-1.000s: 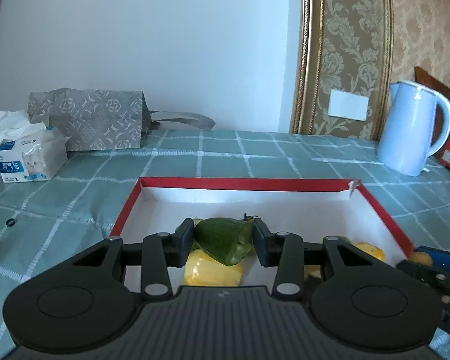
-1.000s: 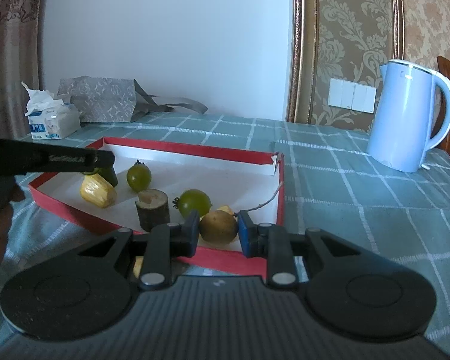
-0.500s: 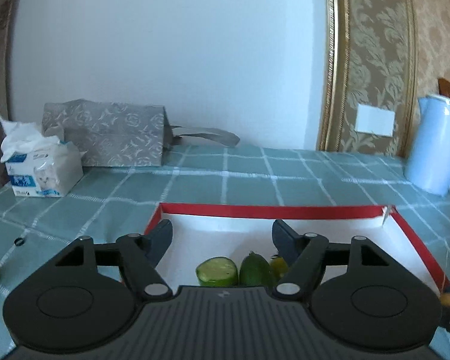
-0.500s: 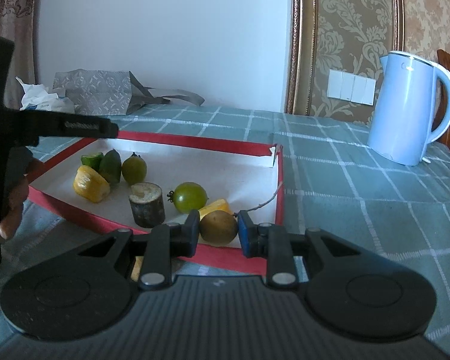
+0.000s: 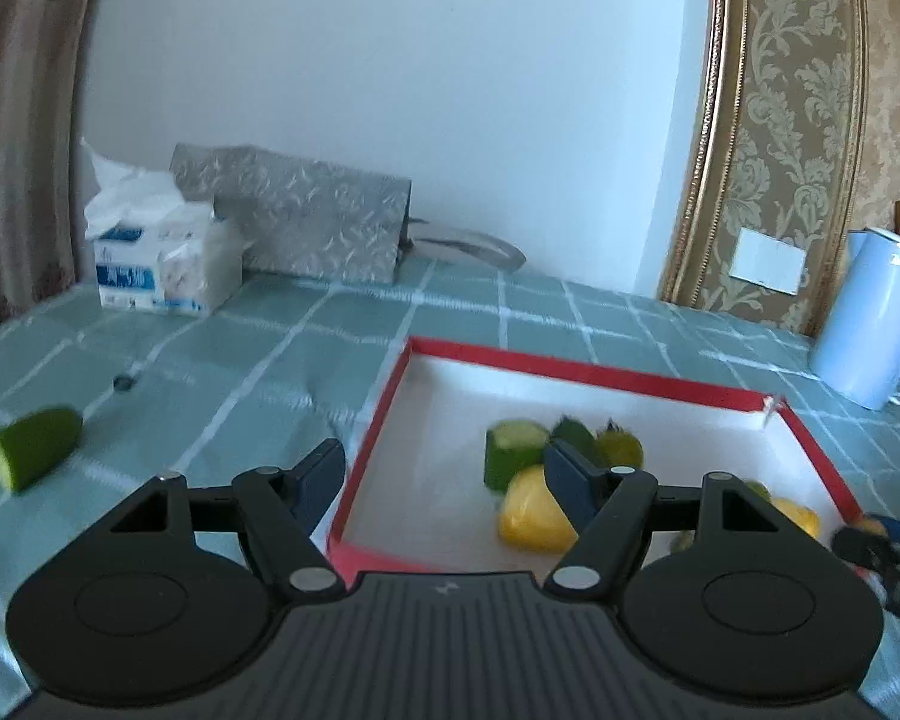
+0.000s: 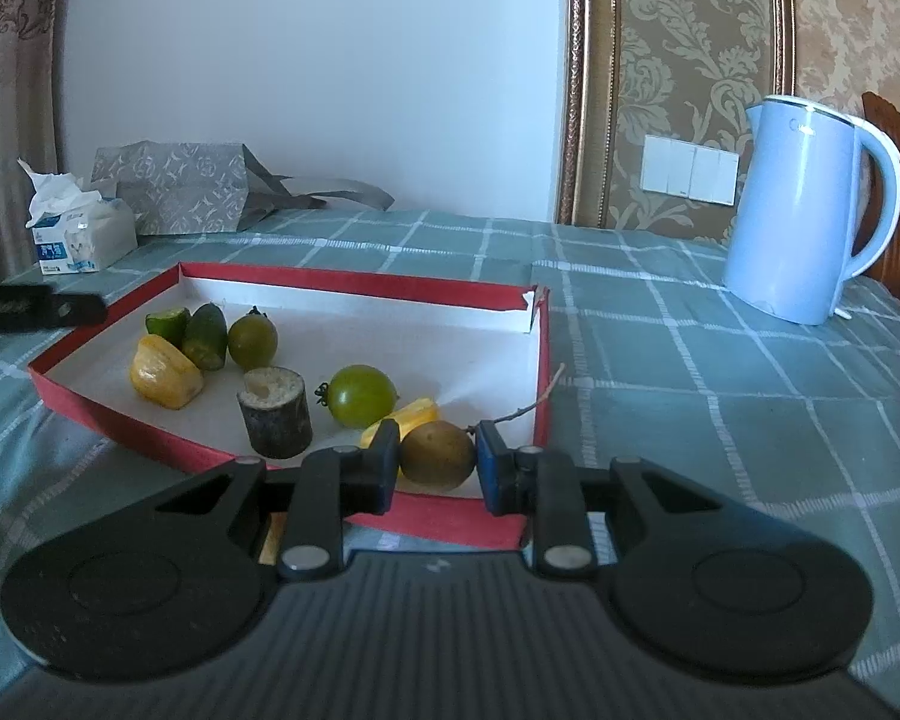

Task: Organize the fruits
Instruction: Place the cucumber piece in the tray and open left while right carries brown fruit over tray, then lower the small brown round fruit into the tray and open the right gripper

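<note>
A red-rimmed white tray [image 6: 354, 286] [image 5: 576, 362] holds green cucumber pieces [image 6: 205, 336] [image 5: 513, 450], a yellow chunk [image 6: 163, 372] [image 5: 534, 516], green tomatoes [image 6: 360, 395], a dark sugarcane stub [image 6: 275, 414] and a yellow slice [image 6: 411, 412]. My right gripper [image 6: 438, 459] is shut on a brown round fruit [image 6: 437, 455] over the tray's near edge. My left gripper [image 5: 444, 477] is open and empty above the tray's left rim. A cut cucumber piece [image 5: 33, 447] lies on the tablecloth to the left.
A blue kettle [image 6: 807, 210] stands at the right. A tissue box [image 5: 162, 255] and a grey paper bag [image 5: 306, 228] stand at the back left. The table has a green checked cloth [image 6: 690, 372]. A wall lies behind.
My left gripper opened, left the green cucumber piece in the tray, and swung left toward the tray's left rim. My right gripper stays shut on the brown fruit.
</note>
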### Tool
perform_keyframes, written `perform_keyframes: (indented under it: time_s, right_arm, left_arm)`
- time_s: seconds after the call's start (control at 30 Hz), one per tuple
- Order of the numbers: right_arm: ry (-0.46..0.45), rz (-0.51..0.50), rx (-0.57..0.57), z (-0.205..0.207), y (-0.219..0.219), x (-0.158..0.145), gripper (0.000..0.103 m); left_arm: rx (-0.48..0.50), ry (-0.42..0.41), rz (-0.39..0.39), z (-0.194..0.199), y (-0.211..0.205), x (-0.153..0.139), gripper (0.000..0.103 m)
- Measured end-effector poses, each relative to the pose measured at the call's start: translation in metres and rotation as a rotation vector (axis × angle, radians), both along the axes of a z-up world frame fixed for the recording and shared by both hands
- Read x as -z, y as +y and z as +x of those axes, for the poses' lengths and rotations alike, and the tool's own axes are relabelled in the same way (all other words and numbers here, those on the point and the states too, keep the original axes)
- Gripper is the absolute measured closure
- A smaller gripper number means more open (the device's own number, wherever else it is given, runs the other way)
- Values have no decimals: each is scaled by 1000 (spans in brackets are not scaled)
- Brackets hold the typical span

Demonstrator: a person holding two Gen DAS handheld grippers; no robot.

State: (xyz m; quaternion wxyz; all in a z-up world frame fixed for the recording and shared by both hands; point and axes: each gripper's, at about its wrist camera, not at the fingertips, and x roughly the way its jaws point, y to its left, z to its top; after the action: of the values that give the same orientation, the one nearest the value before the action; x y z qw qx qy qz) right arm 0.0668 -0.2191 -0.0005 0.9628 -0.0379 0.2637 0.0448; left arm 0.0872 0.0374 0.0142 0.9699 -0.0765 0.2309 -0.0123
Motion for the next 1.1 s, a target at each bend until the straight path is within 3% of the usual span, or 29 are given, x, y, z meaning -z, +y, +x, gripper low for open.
perform_keyframes:
  time_s: [0.3, 0.5, 0.6, 0.77, 0.97, 1.1]
  right_arm:
    - [1, 11, -7, 13, 6, -6, 77]
    - [8, -28, 17, 40, 14, -5, 77]
    - [57, -27, 13, 60, 15, 1, 78]
    - [20, 2, 38, 57, 6, 1, 54]
    - [-47, 94, 70, 34, -14, -19, 46]
    - [-84, 136, 95, 15, -26, -26, 33]
  left_arm:
    - [46, 72, -19, -15, 3, 13, 30]
    - [55, 75, 8, -16, -3, 16, 30]
    - [57, 74, 21, -16, -5, 16, 29]
    - [57, 72, 27, -15, -6, 16, 28]
    - [45, 57, 62, -16, -9, 17, 28]
    - [37, 40, 83, -18, -11, 16, 28]
